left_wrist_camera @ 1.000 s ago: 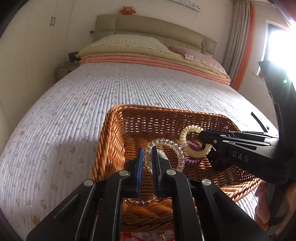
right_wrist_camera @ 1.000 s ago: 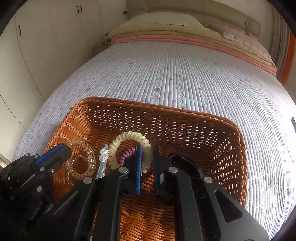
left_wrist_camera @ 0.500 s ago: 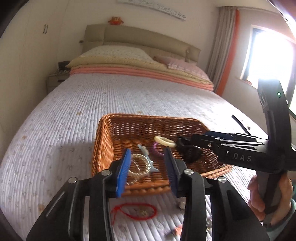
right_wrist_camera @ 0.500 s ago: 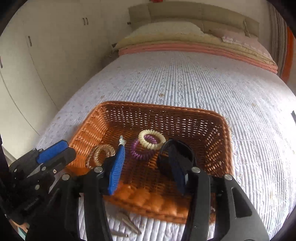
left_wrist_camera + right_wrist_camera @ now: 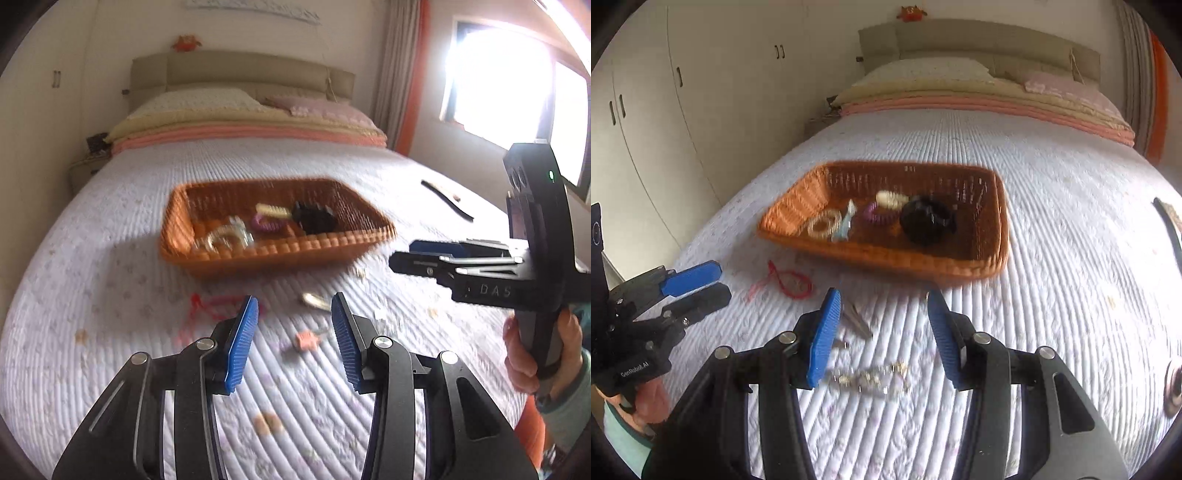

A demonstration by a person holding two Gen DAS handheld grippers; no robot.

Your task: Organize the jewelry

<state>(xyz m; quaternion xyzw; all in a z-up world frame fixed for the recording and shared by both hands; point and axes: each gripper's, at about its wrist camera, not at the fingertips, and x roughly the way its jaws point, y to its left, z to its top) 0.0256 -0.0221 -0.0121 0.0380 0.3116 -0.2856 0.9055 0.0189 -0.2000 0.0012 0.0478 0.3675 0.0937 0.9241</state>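
Lying on a pale quilted bedspread (image 5: 1052, 192), a shallow orange-brown wicker basket (image 5: 991, 236) holds the sorted pieces: a clear coiled hair tie (image 5: 823, 223) at its near left, a pale blue clip (image 5: 846, 221) just beside that, a purple coiled hair tie (image 5: 877, 218) with a cream coiled hair tie (image 5: 891, 198) resting against its far side, and a black scrunchie-like piece (image 5: 925, 219) to their right. Nearer than the basket, loose on the bedspread, lie a red cord bracelet (image 5: 792, 282), a slim metal hair clip (image 5: 857, 321) and a beaded chain with gold and clear beads (image 5: 871, 378); in the left wrist view a small orange charm (image 5: 307, 340) also shows, blurred. The left gripper (image 5: 293, 338) hangs over the bedspread with its blue-padded jaws apart and nothing between them. The right gripper (image 5: 882, 332) likewise has its jaws spread and empty, the beaded chain lying on the bedspread below the gap. A hand (image 5: 532, 350) grips the right gripper's handle at the right edge of the left wrist view
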